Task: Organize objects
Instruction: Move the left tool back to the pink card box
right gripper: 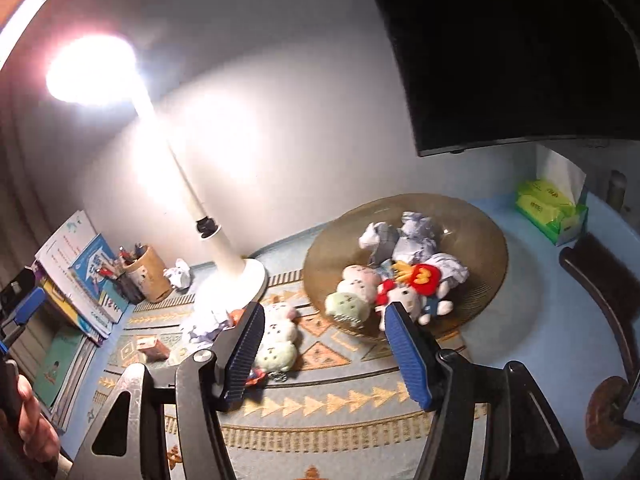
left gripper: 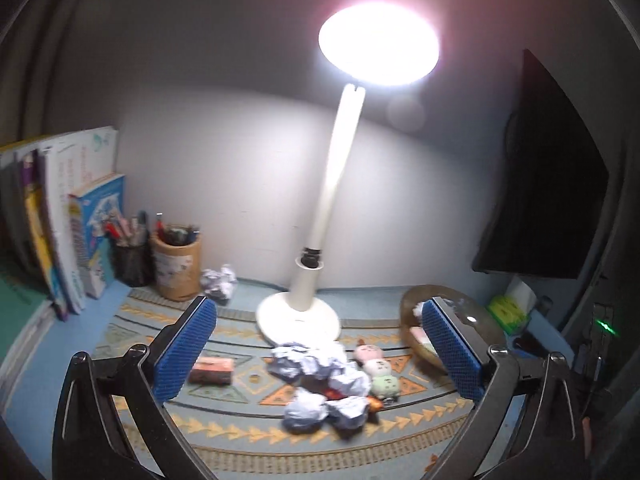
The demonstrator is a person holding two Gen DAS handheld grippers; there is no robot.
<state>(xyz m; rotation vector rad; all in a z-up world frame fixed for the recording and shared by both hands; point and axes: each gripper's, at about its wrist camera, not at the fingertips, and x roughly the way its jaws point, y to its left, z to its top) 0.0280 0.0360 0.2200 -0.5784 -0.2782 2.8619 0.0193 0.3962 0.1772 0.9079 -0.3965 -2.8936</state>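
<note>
My left gripper [left gripper: 318, 308] stands wide open above the patterned mat [left gripper: 240, 432], with nothing between its pads. Below it lie several crumpled paper balls [left gripper: 320, 368], a three-ball plush toy [left gripper: 378, 368] and a small orange box [left gripper: 212, 370]. My right gripper [right gripper: 325, 310] is open and empty in front of the brown glass plate [right gripper: 472, 220]. The plate holds paper balls [right gripper: 412, 236], a plush toy [right gripper: 352, 292], a red fries toy [right gripper: 420, 276] and a white plush [right gripper: 408, 300]. Another plush toy [right gripper: 278, 340] lies on the mat just left of the plate.
A lit white desk lamp [left gripper: 300, 312] stands at the back centre. Books [left gripper: 60, 220] and two pen holders [left gripper: 176, 264] fill the left, with a paper ball [left gripper: 219, 284] beside them. A dark monitor [right gripper: 500, 60] and green tissue pack [right gripper: 548, 208] are at the right.
</note>
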